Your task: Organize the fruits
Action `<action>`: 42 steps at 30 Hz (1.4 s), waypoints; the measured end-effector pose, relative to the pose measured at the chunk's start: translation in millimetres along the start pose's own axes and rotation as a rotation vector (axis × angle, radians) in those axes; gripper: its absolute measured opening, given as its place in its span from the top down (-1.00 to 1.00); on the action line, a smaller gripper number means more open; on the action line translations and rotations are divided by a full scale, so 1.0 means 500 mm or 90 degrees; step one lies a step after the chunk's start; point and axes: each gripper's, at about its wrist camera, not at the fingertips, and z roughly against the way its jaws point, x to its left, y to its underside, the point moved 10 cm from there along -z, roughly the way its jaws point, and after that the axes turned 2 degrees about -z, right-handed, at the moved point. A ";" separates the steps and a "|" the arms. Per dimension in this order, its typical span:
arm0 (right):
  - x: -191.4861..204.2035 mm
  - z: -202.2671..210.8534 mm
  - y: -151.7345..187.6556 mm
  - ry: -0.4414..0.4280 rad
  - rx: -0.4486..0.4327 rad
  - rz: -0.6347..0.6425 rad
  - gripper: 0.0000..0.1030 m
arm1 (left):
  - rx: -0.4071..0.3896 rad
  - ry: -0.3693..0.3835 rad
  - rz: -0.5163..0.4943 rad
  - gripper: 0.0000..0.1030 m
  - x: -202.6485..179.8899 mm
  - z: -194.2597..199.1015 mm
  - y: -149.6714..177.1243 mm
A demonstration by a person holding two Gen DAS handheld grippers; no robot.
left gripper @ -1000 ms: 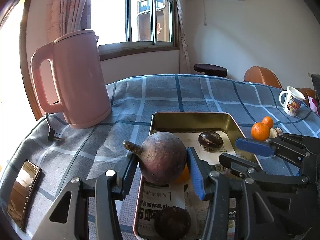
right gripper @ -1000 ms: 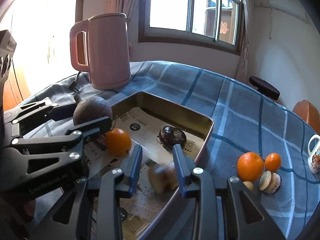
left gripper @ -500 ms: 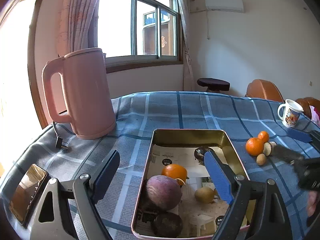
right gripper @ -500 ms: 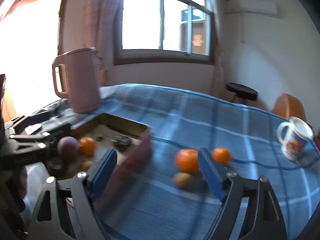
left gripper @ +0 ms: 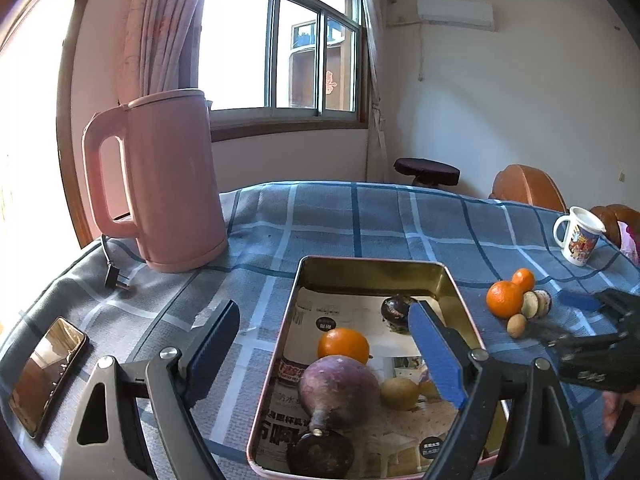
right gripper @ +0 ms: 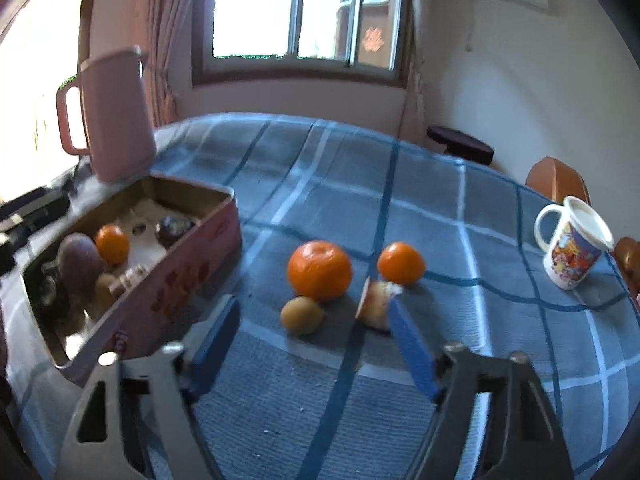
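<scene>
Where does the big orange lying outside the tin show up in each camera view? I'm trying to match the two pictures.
Left wrist view: the big orange lies right of centre on the cloth, just past the tin.
Right wrist view: it sits at centre, ahead of the open jaws.
Shared landmark: the white mug, at the right in both.

Walls [left gripper: 500, 120]: white, plain
Window [left gripper: 280, 52]: sliding, bright daylight
Curtain [left gripper: 160, 28]: pink, left of window
Stool [left gripper: 426, 168]: dark, beyond table's far edge
</scene>
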 end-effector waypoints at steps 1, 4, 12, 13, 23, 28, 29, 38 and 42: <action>0.003 -0.009 0.005 -0.002 0.011 0.002 -0.19 | -0.001 0.004 -0.002 -0.70 -0.004 0.001 -0.001; 0.007 -0.042 0.019 -0.010 0.057 0.001 -0.05 | -0.004 0.011 -0.011 -0.70 -0.020 0.005 -0.007; 0.007 -0.065 0.033 -0.042 0.111 -0.012 0.41 | 0.000 0.052 -0.041 -0.70 -0.093 0.010 -0.015; 0.006 -0.056 0.031 -0.044 0.101 -0.014 0.41 | -0.001 0.058 -0.044 -0.70 -0.105 0.010 -0.018; -0.166 0.029 0.029 0.076 0.009 -0.090 0.41 | 0.017 0.138 -0.122 -0.70 -0.291 -0.002 -0.024; -0.232 0.039 0.031 0.112 0.001 -0.111 0.41 | 0.068 0.174 -0.148 -0.70 -0.382 -0.046 -0.002; -0.242 0.041 0.030 0.118 -0.001 -0.113 0.41 | 0.079 0.179 -0.149 -0.70 -0.395 -0.056 0.002; -0.260 0.041 0.029 0.097 -0.009 -0.137 0.41 | 0.141 0.173 -0.129 -0.70 -0.444 -0.136 0.013; -0.263 0.043 0.032 0.094 -0.011 -0.148 0.41 | 0.144 0.168 -0.138 -0.70 -0.458 -0.150 0.018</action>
